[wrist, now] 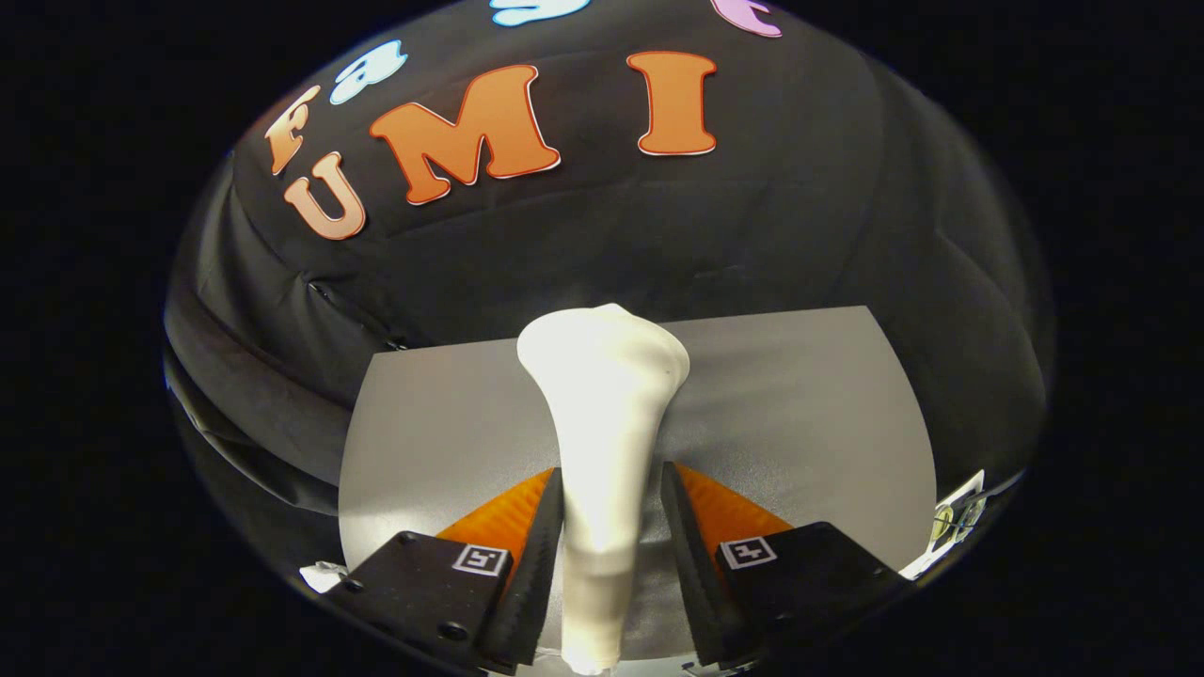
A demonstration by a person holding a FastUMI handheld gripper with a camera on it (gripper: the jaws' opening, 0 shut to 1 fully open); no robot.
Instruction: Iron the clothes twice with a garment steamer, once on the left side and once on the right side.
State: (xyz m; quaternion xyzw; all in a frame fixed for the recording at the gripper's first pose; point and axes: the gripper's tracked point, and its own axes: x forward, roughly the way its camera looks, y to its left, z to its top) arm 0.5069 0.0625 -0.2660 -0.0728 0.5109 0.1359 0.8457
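A white garment steamer (602, 376) runs forward between my fingers, its slim handle passing back toward the camera and its wider head reaching out beyond the fingertips. My gripper (611, 472) is shut on the handle: the left finger (541, 545) presses against it and the right finger (682, 545) sits close on the other side with a thin sliver of gap showing. The steamer's head stands over a grey table top (800, 414).
The grey table top spreads ahead and to both sides of the fingers. Black cloth (658, 244) walls the booth behind the table and drapes down on the left. A small white and metal object (959, 512) sits at the table's near right corner.
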